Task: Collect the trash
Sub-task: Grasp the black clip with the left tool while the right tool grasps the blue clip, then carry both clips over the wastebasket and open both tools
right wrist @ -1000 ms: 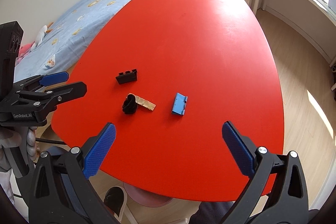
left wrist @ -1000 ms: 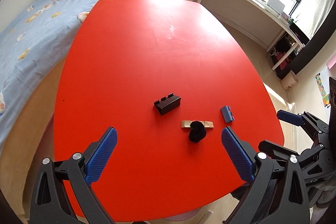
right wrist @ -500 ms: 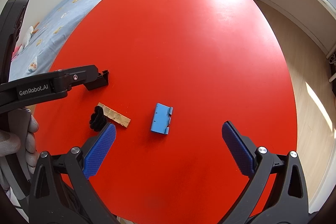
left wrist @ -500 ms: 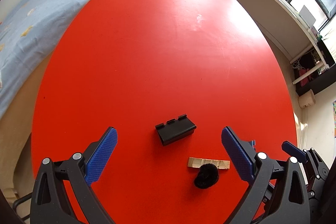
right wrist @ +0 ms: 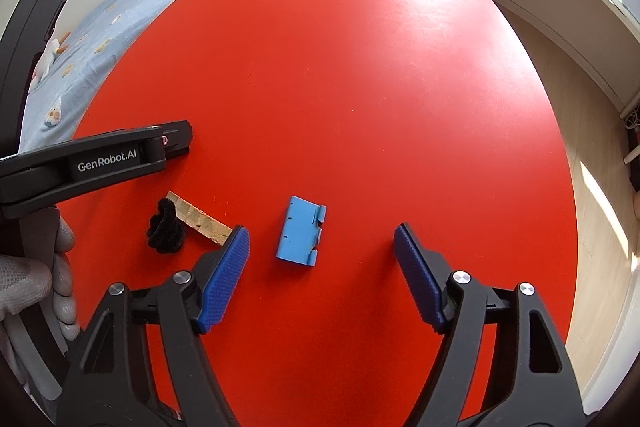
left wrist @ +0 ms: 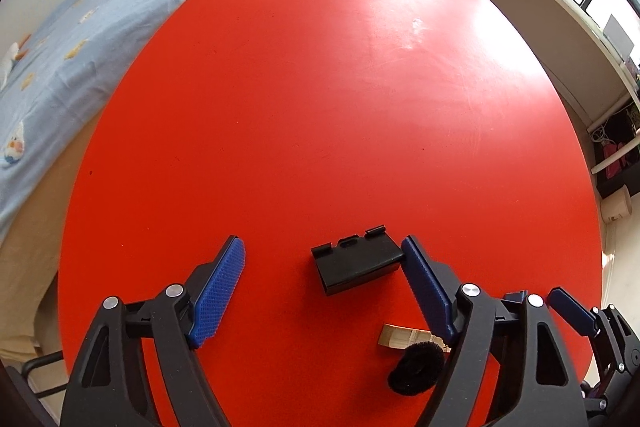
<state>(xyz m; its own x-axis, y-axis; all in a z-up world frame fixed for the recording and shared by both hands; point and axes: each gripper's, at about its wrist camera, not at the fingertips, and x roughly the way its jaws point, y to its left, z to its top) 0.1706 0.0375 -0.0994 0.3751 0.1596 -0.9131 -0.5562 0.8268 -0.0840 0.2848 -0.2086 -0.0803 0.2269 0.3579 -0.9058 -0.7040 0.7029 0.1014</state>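
Red table (left wrist: 320,87) carries four trash items. Left gripper (left wrist: 322,269): jaws spread, black plastic clip (left wrist: 358,265) between them, its right end at the right pad. Right gripper (right wrist: 322,267): jaws spread, blue plastic clip (right wrist: 301,233) lying between them. Black fuzzy ring (right wrist: 166,227) overlaps a cardboard strip (right wrist: 202,221) near the left pad.

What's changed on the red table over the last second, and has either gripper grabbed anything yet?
Both grippers have come forward and lower. The left gripper now brackets the black clip, its right pad right beside the clip's end; the right gripper has closed in on the blue clip. Both jaw gaps have narrowed but remain open; nothing is gripped. The clips, cardboard strip and black fuzzy ring lie where they were.
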